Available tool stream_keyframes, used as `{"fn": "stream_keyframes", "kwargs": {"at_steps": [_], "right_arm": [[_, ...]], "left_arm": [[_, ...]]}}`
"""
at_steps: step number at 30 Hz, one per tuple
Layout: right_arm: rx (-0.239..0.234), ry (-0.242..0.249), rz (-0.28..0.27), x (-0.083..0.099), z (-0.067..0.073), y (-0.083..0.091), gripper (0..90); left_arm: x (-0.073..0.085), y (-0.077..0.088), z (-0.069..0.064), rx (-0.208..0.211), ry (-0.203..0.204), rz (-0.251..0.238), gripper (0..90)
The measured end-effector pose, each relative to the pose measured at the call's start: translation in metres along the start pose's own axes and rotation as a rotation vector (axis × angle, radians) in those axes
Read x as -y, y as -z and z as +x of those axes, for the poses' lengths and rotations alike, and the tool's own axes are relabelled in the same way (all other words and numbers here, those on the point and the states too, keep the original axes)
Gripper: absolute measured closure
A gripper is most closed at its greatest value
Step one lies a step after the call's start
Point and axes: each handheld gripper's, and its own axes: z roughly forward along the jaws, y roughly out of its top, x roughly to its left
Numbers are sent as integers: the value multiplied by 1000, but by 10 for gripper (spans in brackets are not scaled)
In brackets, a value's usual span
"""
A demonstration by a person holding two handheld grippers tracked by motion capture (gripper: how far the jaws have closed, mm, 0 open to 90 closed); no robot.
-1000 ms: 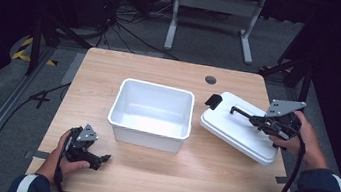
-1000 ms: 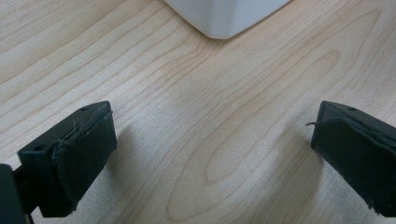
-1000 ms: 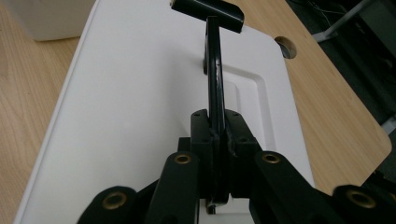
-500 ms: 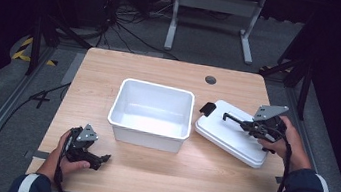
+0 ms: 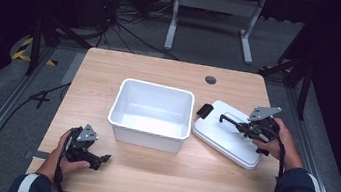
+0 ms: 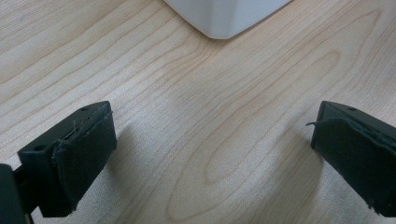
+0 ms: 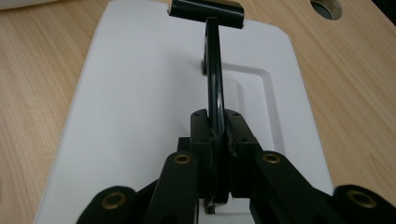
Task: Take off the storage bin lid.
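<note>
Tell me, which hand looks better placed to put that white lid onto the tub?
Probably the right. The right gripper is already clamped on the lid's black handle, and the lid sits just beside the tub. The left gripper rests open on the table, holding nothing.

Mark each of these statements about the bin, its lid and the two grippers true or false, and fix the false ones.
1. The right gripper is shut on the lid's black handle. True.
2. The white bin holds several items. False: its inside looks empty.
3. The left gripper is open over bare table. True.
4. The white lid sits on top of the bin. False: it is beside the bin, on the side of the person's right hand.
5. The left gripper grips the bin's rim. False: it is apart from the bin, near the table's front edge.
</note>
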Motion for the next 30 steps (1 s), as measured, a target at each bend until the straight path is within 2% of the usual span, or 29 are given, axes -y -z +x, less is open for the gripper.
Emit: {"fn": "stream_keyframes", "kwargs": {"at_steps": [9, 10, 13, 21, 30], "right_arm": [[19, -27, 23, 6, -3, -8, 829], [15, -44, 4, 8, -4, -8, 822], [23, -47, -13, 8, -6, -5, 823], [23, -58, -16, 10, -7, -5, 809], [17, -71, -38, 9, -5, 3, 731]], "left_arm": [[0, 0, 0, 1, 0, 0, 6], [0, 0, 0, 0, 0, 0, 6], [0, 0, 0, 0, 0, 0, 6], [0, 0, 0, 0, 0, 0, 6], [0, 0, 0, 2, 0, 0, 6]]}}
